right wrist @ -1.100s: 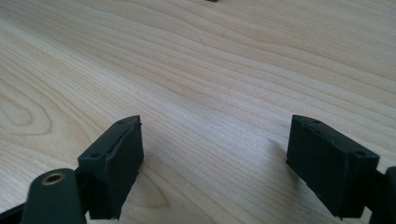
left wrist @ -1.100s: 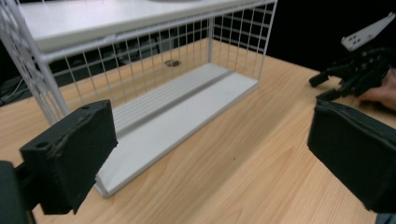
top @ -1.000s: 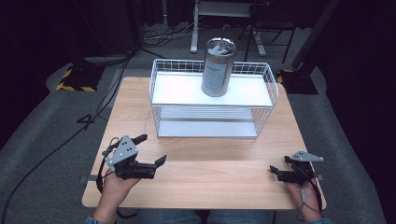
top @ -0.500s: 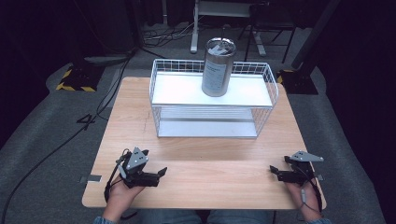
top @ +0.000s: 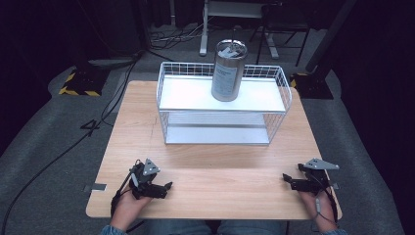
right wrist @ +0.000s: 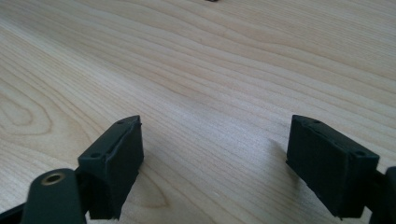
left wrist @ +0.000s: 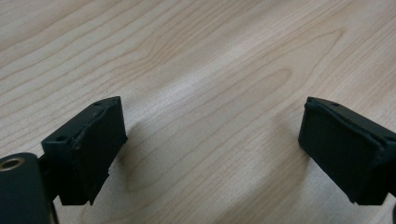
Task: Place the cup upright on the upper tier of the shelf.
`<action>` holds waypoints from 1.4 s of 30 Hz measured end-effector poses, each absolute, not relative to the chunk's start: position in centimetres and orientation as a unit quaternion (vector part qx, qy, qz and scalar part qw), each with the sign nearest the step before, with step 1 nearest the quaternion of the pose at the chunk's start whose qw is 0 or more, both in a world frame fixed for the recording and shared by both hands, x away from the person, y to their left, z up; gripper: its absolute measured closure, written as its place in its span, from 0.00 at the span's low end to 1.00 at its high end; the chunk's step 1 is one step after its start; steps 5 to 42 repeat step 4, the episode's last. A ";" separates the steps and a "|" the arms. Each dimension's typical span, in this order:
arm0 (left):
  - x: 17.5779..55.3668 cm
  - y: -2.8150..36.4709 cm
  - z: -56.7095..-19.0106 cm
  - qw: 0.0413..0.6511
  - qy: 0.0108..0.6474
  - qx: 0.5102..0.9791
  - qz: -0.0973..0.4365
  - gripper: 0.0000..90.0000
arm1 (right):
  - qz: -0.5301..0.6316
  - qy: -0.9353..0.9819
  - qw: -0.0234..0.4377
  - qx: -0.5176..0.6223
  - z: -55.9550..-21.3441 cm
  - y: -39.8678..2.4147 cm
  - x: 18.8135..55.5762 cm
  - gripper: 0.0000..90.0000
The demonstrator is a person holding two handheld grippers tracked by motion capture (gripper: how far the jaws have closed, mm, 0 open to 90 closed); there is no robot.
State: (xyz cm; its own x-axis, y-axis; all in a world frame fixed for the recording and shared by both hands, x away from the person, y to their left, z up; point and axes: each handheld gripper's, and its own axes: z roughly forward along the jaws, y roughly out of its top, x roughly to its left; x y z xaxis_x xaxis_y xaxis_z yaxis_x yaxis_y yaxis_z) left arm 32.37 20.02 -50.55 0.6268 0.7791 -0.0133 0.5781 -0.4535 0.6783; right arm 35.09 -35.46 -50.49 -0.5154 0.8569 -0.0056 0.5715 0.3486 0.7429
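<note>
**Both grippers low on the table, jaws apart**

Your left gripper sits near the front left of the wooden table, held in your left hand. In the left gripper view its 2 black jaws stand wide apart over bare wood, with nothing between them. Your right gripper sits near the front right edge in your right hand; in the right gripper view its 2 jaws are also spread wide over bare wood. The 2 grippers are well apart. At the far side of the table stands a white wire rack with 2 shelves. A metal can stands upright on its top shelf, right of the middle.
</note>
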 end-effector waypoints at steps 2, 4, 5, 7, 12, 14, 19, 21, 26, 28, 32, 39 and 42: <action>32.4 20.0 -50.6 0.332 0.406 0.838 0.152 0.09 | 0.353 0.796 0.202 0.449 -50.5 -35.5 35.1 0.21; 32.4 20.0 -50.6 0.332 0.406 0.837 0.153 0.08 | 0.353 0.796 0.202 0.449 -50.5 -35.5 35.1 0.21; 32.4 20.0 -50.6 0.332 0.406 0.837 0.153 0.08 | 0.353 0.796 0.202 0.449 -50.5 -35.5 35.1 0.21; 32.4 20.0 -50.6 0.332 0.406 0.837 0.153 0.08 | 0.353 0.796 0.202 0.449 -50.5 -35.5 35.1 0.21; 32.4 20.0 -50.6 0.332 0.406 0.837 0.153 0.08 | 0.353 0.796 0.202 0.449 -50.5 -35.5 35.1 0.21; 32.4 20.0 -50.6 0.332 0.406 0.837 0.153 0.08 | 0.353 0.796 0.202 0.449 -50.5 -35.5 35.1 0.21; 32.4 20.0 -50.6 0.332 0.406 0.837 0.153 0.08 | 0.353 0.796 0.202 0.449 -50.5 -35.5 35.1 0.21; 32.4 20.0 -50.6 0.332 0.406 0.837 0.153 0.08 | 0.353 0.796 0.202 0.449 -50.5 -35.5 35.1 0.21; 32.4 20.0 -50.6 0.332 0.406 0.837 0.153 0.08 | 0.353 0.796 0.202 0.449 -50.5 -35.5 35.1 0.21; 32.4 20.0 -50.6 0.332 0.406 0.837 0.153 0.08 | 0.353 0.796 0.202 0.449 -50.5 -35.5 35.1 0.21; 32.4 20.0 -50.6 0.332 0.406 0.837 0.153 0.08 | 0.353 0.796 0.202 0.449 -50.5 -35.5 35.1 0.21; 32.4 20.0 -50.6 0.332 0.406 0.837 0.153 0.08 | 0.353 0.796 0.202 0.449 -50.5 -35.5 35.1 0.21; 32.4 20.0 -50.6 0.332 0.406 0.837 0.153 0.08 | 0.353 0.796 0.202 0.449 -50.5 -35.5 35.1 0.21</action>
